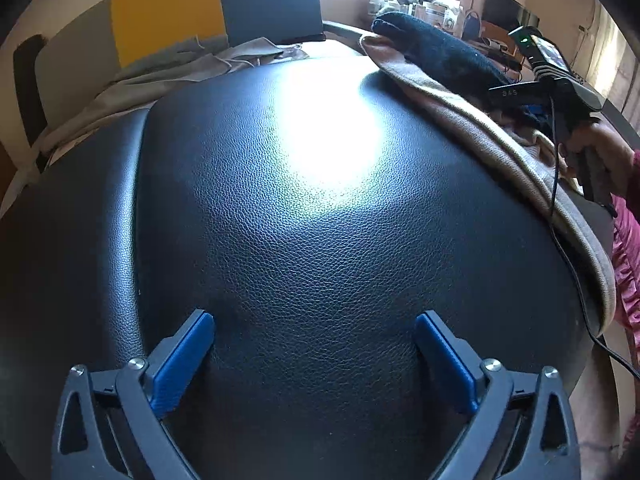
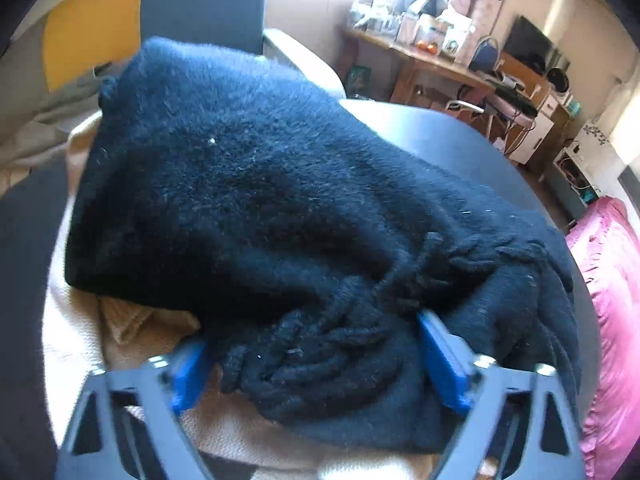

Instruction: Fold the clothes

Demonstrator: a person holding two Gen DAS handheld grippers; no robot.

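A black woolly garment (image 2: 240,184) with a knotted fringe (image 2: 320,344) lies folded on a beige garment (image 2: 80,320). My right gripper (image 2: 314,364) hangs right over it with its blue pads standing on either side of the fringe and not squeezing it. The same pile, black garment (image 1: 440,48) on beige garment (image 1: 500,140), shows at the right edge of the left wrist view, with a hand (image 1: 592,148) holding the right gripper's handle. My left gripper (image 1: 314,324) is wide open over bare black leather (image 1: 300,240), holding nothing.
Grey clothes (image 1: 140,80) lie crumpled at the far left of the leather surface, before a yellow panel (image 1: 168,20). A black cable (image 1: 560,240) trails down the right edge. Pink ruffled fabric (image 2: 612,300) lies at the right. A cluttered wooden desk (image 2: 460,64) stands beyond.
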